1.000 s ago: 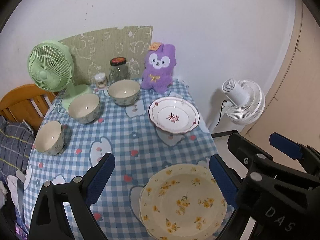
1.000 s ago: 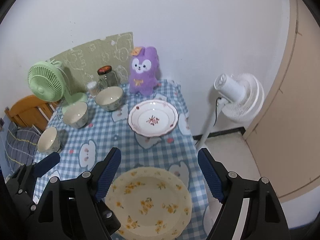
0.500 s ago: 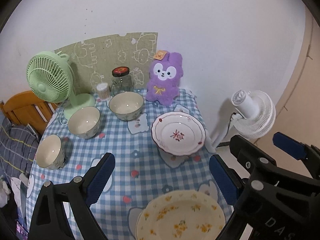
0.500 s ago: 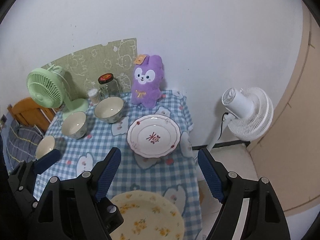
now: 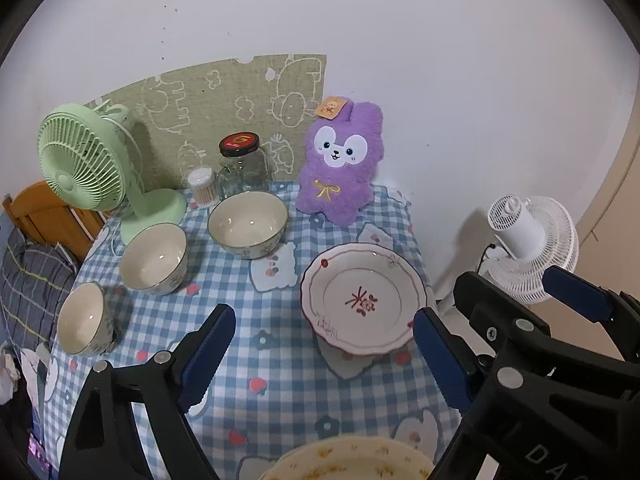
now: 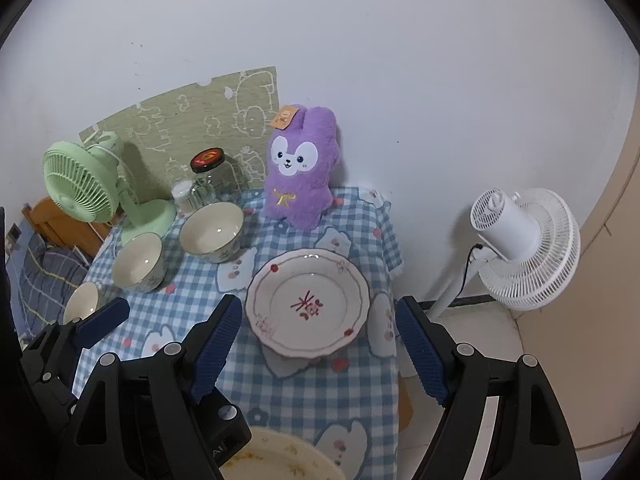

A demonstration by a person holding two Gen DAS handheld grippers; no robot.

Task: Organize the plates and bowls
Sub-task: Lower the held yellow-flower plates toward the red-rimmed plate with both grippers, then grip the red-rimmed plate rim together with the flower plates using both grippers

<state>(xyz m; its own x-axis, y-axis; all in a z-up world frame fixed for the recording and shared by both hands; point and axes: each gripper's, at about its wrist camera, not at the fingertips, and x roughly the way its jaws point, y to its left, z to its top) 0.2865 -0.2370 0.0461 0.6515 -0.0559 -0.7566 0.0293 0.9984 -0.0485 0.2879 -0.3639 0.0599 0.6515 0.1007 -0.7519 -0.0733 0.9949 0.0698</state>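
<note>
1. The left gripper (image 5: 324, 360) is held above the checked surface (image 5: 280, 392); its jaws are spread wide, have just been closing slightly, and nothing is clamped between them.
2. The right gripper (image 6: 318, 354) is held with jaws apart and empty.
3. The red-flowered plate (image 6: 307, 303) is seen just beyond both jaws.
4. Three bowls (image 5: 248, 224) are lined up far left of the jaws.
5. The yellow-flowered plate (image 5: 348, 460) lies beneath them.

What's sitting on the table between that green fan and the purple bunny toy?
Between the green fan and the purple bunny stand a small tub of cotton swabs and a red-lidded glass jar, side by side at the wall. Both wrist views show them.
</note>
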